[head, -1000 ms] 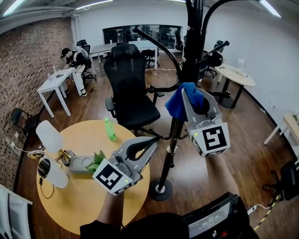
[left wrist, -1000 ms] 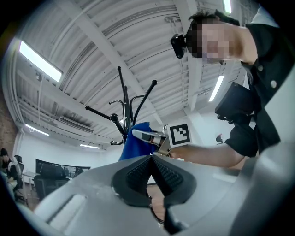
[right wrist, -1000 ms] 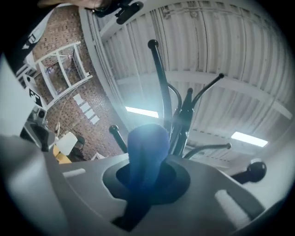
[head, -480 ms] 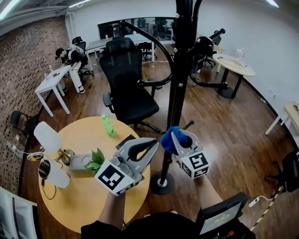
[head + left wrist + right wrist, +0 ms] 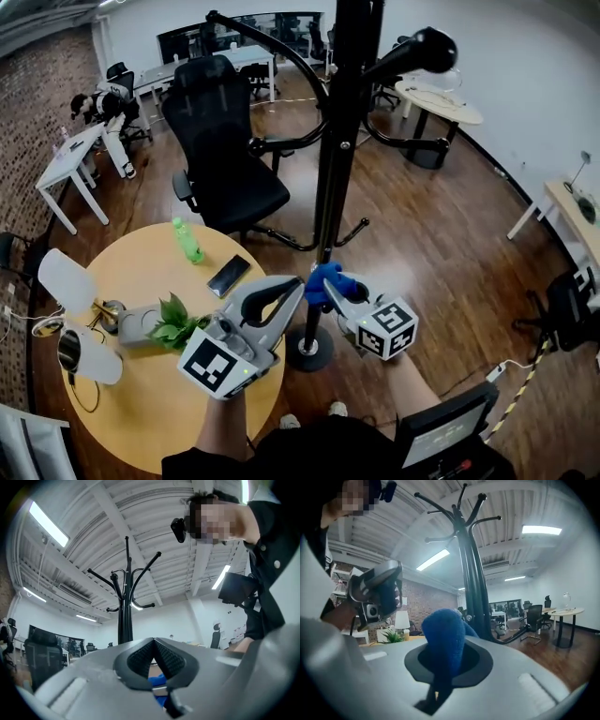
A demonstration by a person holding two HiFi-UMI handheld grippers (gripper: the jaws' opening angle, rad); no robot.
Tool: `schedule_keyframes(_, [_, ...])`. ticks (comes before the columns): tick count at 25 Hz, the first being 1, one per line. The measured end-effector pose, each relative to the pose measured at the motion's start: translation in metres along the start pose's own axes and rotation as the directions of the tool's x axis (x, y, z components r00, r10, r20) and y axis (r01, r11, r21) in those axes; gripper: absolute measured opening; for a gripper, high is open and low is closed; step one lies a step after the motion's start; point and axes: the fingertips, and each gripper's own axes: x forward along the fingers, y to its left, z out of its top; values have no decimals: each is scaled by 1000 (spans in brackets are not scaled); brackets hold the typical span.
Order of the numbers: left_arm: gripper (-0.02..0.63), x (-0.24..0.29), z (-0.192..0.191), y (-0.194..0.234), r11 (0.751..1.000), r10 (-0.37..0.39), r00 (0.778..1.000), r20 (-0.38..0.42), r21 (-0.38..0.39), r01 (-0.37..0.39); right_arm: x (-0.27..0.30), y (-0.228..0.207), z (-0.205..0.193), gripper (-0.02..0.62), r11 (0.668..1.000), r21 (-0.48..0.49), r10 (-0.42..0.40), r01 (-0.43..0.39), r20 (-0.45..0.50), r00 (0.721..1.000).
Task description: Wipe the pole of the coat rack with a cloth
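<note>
Two grippers show, one in each of the person's hands. One blue cloth [image 5: 320,279], fuzzy and bunched into a soft lump, is pinched in the right gripper [image 5: 328,286], whose grey jaws close on it; in the right gripper view it bulges up out of the dark oval between them. The cloth sits low against the pole [image 5: 334,141], a little above the base [image 5: 309,350], and appears to touch it.

The pole is one smooth, round, black metal shaft. It stands upright, its long axis running from the flat disc base on the wood floor up past the frame's top. Several thin curved arms branch from it, some ending in ball tips.

The left gripper [image 5: 299,285] holds nothing: its ribbed black pads meet at the tips, leaving a teardrop hollow behind them. It hovers just left of the cloth, pointing toward the pole.

One round yellow table [image 5: 141,412] stands left of the rack. On it lie one green bottle [image 5: 187,241], one dark phone [image 5: 228,275] and one leafy plant [image 5: 173,323]. One black mesh chair [image 5: 220,150] stands beyond.
</note>
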Motion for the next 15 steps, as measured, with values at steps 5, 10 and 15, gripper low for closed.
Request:
schedule_keyframes(5, [-6, -2, -14, -5, 999, 5, 1000, 7, -48, -5, -19, 11, -2, 23, 998, 62, -9, 7, 40, 999])
schedule_keyframes(10, [-6, 11, -27, 4, 993, 108, 994, -29, -36, -109, -34, 9, -6, 23, 990, 23, 137, -138, 35, 990])
schedule_keyframes(15, [-6, 39, -50, 3, 966, 259, 959, -117, 62, -253, -66, 1, -15, 23, 914, 64, 394, -400, 91, 915])
